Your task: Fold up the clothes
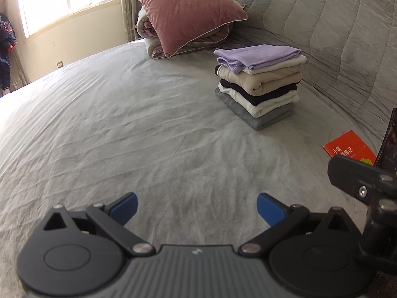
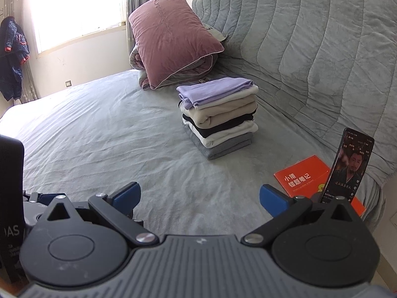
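A neat stack of folded clothes (image 1: 259,84) (image 2: 218,116) sits on the grey bed sheet (image 1: 124,124) (image 2: 111,136), with a lilac piece on top, then cream, beige, black, white and grey layers. My left gripper (image 1: 197,207) hovers low over bare sheet, well in front of the stack, blue pads spread wide with nothing between them. My right gripper (image 2: 199,197) stands likewise open and empty, near the bed's front edge. In the left wrist view, part of the right gripper's body (image 1: 364,183) shows at the right edge.
A pink pillow (image 1: 188,10) (image 2: 171,34) leans on a rolled quilt at the headboard (image 1: 335,24) (image 2: 310,49). An orange booklet (image 1: 349,146) (image 2: 307,173) and an upright phone (image 2: 347,168) lie at the right. A dark jacket (image 2: 13,54) hangs by the window.
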`<state>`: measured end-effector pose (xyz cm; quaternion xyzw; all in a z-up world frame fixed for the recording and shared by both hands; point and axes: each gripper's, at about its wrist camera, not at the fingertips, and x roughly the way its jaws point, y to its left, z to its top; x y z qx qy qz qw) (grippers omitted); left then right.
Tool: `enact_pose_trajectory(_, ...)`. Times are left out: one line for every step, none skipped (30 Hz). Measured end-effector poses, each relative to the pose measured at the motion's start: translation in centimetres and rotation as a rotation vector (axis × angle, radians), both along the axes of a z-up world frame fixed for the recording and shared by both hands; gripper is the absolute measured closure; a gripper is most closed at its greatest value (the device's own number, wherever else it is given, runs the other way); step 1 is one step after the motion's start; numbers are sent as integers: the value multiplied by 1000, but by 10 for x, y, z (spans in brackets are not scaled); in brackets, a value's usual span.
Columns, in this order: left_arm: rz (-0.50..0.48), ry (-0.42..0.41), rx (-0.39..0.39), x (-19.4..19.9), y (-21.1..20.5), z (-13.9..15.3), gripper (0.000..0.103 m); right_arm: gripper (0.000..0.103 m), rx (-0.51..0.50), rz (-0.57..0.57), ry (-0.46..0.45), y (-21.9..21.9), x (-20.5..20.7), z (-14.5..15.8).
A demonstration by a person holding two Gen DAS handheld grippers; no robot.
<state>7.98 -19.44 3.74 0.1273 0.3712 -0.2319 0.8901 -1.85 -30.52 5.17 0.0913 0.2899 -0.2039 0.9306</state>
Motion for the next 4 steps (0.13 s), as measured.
enact_pose_trajectory(-2, -3, 1, 0, 0, 0, 1, 0, 1, 0, 1, 0, 0, -1)
enact_pose_trajectory(-3, -8, 2, -1, 0, -1, 1, 0, 2, 1, 3, 0, 0, -1)
enact_pose_trajectory(-1, -8, 3, -1, 0, -1, 1, 0, 3, 2, 4, 0, 1, -2)
enact_pose_trajectory(0, -9, 3, -1, 0, -2, 1, 0, 4, 3, 6, 0, 2, -2)
